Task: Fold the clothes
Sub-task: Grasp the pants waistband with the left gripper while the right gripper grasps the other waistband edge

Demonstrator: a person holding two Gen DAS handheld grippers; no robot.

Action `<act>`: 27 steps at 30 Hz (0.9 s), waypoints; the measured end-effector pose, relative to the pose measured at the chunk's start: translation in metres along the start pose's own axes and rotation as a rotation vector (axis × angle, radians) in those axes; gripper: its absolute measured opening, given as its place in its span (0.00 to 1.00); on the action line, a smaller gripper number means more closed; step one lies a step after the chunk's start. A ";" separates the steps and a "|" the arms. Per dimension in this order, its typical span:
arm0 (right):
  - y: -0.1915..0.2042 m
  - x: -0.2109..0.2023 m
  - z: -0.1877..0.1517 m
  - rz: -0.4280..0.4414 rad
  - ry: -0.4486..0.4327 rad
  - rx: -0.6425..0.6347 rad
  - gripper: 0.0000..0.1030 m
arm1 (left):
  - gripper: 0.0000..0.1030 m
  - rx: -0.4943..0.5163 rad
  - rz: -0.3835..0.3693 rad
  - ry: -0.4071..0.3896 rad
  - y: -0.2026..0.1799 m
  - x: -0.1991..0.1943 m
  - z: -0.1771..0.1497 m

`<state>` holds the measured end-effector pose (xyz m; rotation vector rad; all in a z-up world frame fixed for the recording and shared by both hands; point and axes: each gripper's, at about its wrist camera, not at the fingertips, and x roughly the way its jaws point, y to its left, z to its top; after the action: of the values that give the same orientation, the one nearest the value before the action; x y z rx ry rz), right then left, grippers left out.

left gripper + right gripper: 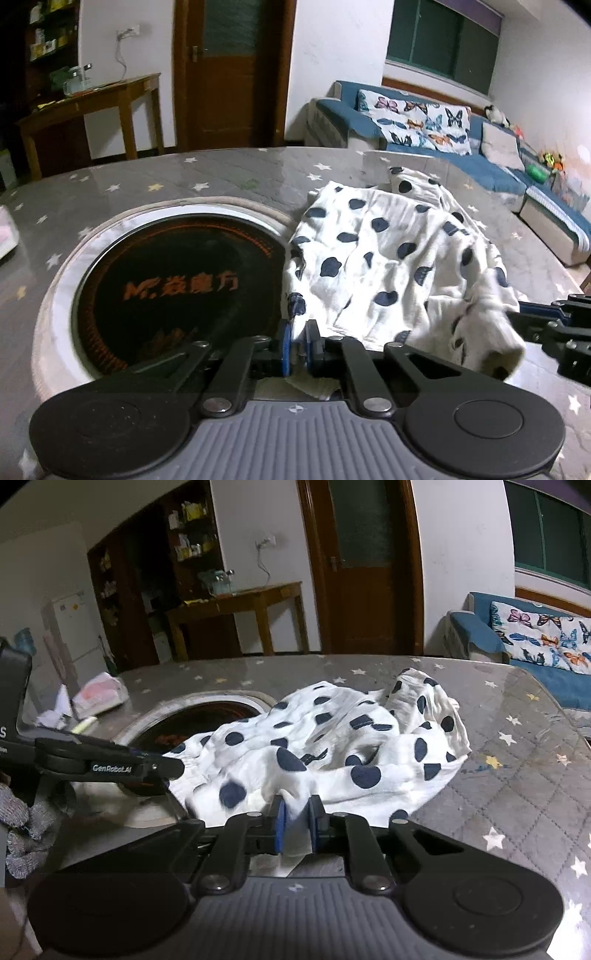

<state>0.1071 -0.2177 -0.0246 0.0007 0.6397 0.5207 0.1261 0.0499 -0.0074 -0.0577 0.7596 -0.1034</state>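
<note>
A white garment with dark blue dots (388, 254) lies crumpled on the grey star-print table (184, 173), partly over the round cooktop (177, 288). My left gripper (298, 341) is shut on its near left edge. My right gripper (295, 825) is shut on its near right edge; the garment (332, 746) spreads ahead of it. In the left wrist view the right gripper (517, 315) comes in from the right, pinching the cloth. In the right wrist view the left gripper (173, 770) comes in from the left at the cloth's corner.
A pink-and-white packet (99, 694) and papers lie at the table's far left. A blue sofa with a butterfly throw (421, 125) stands beyond the table's right side. A wooden side table (92, 107) and a door (229, 70) are behind.
</note>
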 end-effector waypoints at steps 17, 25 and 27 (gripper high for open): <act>0.006 -0.049 -0.035 0.033 0.070 -0.028 0.26 | 0.08 -0.039 -0.052 0.066 0.009 -0.082 -0.076; -0.004 -0.033 -0.061 0.047 0.169 0.018 0.21 | 0.08 -0.058 -0.063 0.088 0.010 -0.095 -0.090; -0.002 -0.038 -0.067 0.078 0.194 0.009 0.12 | 0.08 -0.051 -0.063 0.104 0.011 -0.098 -0.094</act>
<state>0.0439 -0.2475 -0.0576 -0.0168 0.8336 0.5984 -0.0088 0.0708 -0.0094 -0.1256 0.8647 -0.1475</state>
